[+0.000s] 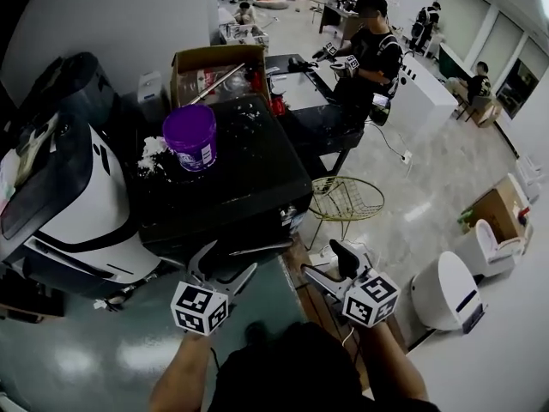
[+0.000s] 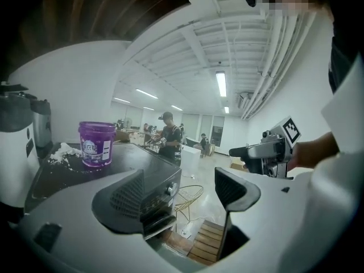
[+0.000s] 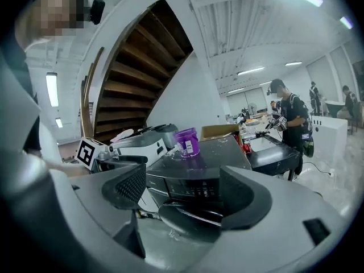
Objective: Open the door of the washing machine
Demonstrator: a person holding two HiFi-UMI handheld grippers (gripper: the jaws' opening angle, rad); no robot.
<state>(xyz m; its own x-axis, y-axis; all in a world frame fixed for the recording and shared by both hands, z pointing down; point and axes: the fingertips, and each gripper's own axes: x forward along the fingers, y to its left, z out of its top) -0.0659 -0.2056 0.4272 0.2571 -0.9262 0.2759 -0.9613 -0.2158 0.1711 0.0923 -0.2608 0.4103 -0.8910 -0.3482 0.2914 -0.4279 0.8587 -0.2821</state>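
Observation:
The black washing machine [image 1: 240,178] stands in front of me with a purple bucket [image 1: 190,136] on its top. In the head view my left gripper [image 1: 225,261] hovers open just short of the machine's front edge, and my right gripper [image 1: 328,263] is open beside it, off the machine's right corner. The right gripper view looks between its spread jaws [image 3: 185,189] at the control panel [image 3: 199,187] and the round dark door [image 3: 187,214] below it. The left gripper [image 2: 179,195] frames the machine's corner knob [image 2: 168,189]. Nothing is between either pair of jaws.
A white and black appliance [image 1: 77,204] stands against the machine's left side. Behind it are a cardboard box [image 1: 214,67] and a black table [image 1: 317,118]. A gold wire chair [image 1: 347,197] and wooden slats [image 1: 304,286] lie to the right. A person [image 1: 369,50] stands further back.

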